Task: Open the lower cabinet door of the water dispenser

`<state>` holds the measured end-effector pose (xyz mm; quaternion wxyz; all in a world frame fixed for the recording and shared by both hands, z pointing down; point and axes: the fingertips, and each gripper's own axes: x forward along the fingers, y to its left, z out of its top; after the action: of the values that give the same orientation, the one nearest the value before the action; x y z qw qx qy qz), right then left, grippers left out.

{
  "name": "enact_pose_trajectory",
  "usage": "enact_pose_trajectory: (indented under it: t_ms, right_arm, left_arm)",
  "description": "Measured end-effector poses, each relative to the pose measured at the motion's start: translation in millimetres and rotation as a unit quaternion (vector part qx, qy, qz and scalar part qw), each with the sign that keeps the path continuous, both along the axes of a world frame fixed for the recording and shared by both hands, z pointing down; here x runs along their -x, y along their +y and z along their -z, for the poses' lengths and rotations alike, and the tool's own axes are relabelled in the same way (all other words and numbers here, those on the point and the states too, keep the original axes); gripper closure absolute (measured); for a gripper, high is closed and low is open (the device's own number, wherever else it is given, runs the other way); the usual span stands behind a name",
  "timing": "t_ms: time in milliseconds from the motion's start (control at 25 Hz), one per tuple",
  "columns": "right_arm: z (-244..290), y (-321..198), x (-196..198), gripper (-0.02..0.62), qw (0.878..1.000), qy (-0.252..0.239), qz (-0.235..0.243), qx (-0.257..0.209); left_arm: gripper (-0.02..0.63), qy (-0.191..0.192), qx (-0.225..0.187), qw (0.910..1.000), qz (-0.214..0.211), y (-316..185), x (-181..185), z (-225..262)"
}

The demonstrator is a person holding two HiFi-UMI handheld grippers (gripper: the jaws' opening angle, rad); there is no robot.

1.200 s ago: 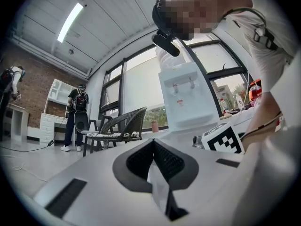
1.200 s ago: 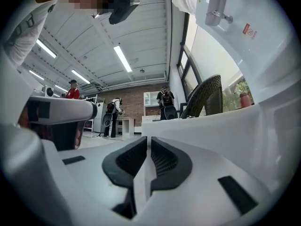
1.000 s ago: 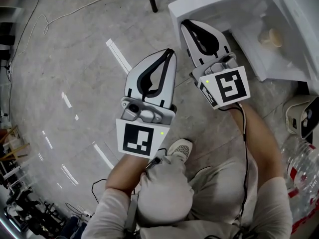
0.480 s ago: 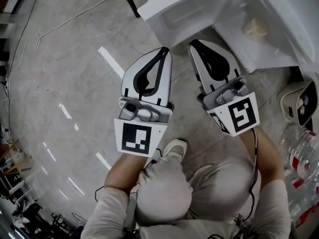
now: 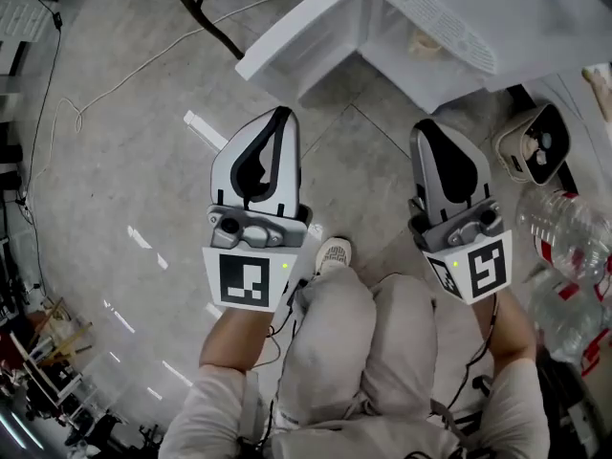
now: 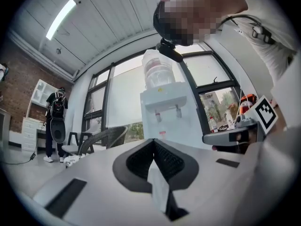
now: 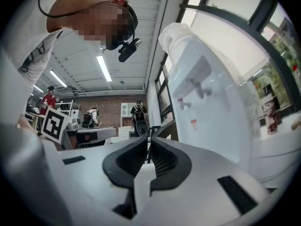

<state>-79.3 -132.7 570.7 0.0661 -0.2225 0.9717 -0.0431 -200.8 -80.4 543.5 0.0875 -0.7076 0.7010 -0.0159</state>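
Note:
The white water dispenser [image 5: 449,12] stands at the top of the head view, with its lower cabinet door [image 5: 292,41] swung open to the left. A pale cup [image 5: 426,42] sits inside the cabinet. My left gripper [image 5: 278,115] is shut with nothing in it, well short of the door. Over the floor, right of the left one, my right gripper [image 5: 428,127] is also shut and empty, and it touches nothing. The left gripper view shows the dispenser [image 6: 163,108] upright, a bottle [image 6: 157,70] on top, beyond the closed jaws of the left gripper [image 6: 153,142]. In the right gripper view the dispenser [image 7: 207,102] rises at the right, past the right gripper [image 7: 148,142].
A small beige heater [image 5: 534,154] and several plastic water bottles [image 5: 564,242] lie at the right. A cable [image 5: 96,94] runs over the grey floor at the left, by a dark furniture leg [image 5: 206,19]. The person's shoe [image 5: 333,254] is between the grippers. People stand far off [image 6: 56,121].
Both grippers drew back from the open cabinet and rose. The right one moved off from the door's edge toward the right. The dispenser now sits farther up in the view.

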Motion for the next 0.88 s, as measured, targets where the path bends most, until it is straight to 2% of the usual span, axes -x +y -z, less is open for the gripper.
enact_pose_trajectory:
  t_ms: [280,480,760,880]
  right_arm:
    - [177,11,-84,0.563,0.996,0.02,-0.089,0.022]
    - [309,23,-129,0.563,0.99,0.031,-0.139,0.017]
    - [483,32,-196,0.563,0.974,0.026,-0.222,0.021]
    - [537,47,-226,0.563,0.97,0.022,-0.242,0.007]
  left_arm:
    - [0.603,0.015,0.012,0.9997,-0.015,14,-26,176]
    - [0.603,0.03,0.015,0.9986,-0.04,17,-50,306]
    - [0.603,0.069,0.008,0.9952,-0.069,19,-85,476]
    - [0.603,0.066,0.001,0.9943,-0.083,34,-98,532]
